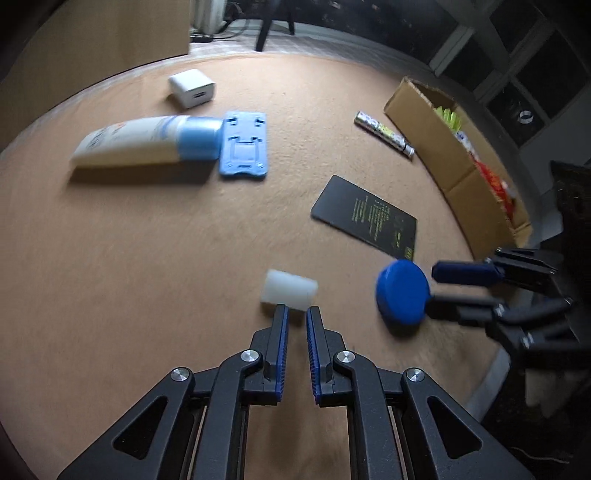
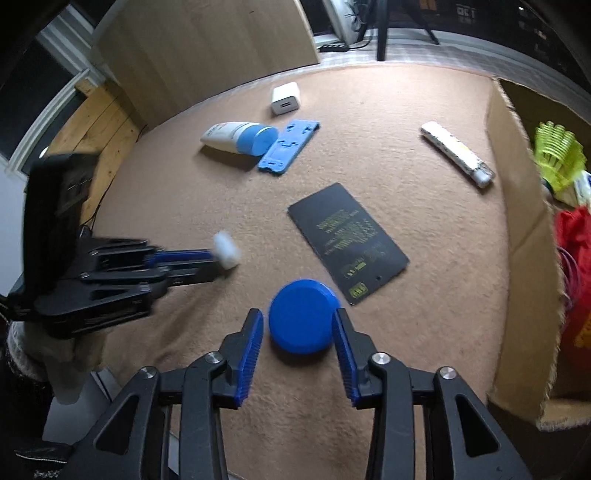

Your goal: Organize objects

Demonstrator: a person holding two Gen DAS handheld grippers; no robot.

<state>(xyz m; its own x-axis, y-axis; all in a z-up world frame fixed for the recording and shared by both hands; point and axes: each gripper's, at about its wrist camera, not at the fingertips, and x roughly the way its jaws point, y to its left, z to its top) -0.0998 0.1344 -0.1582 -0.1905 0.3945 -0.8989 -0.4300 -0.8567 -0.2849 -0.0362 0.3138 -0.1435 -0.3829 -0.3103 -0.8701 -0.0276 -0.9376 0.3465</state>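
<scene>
While the left gripper (image 1: 296,314) hangs with jaws nearly pressed together just short of a white cap (image 1: 289,290), nothing sits between them. Right gripper (image 2: 298,325) stands spread around the blue lid (image 2: 301,321) on the near carpet (image 2: 424,221), pads apart from it.

You have a tan, felt-like table cover (image 2: 424,221) under everything. Behind its far edge a large plain cardboard sheet (image 2: 207,48) stands upright, and to its left you can see pale wooden planks (image 2: 99,122). Past the table, dark tripod legs (image 2: 382,33) stand on the floor near a power strip (image 2: 332,47). A white-framed window (image 1: 517,74) fills your left camera's upper right.
</scene>
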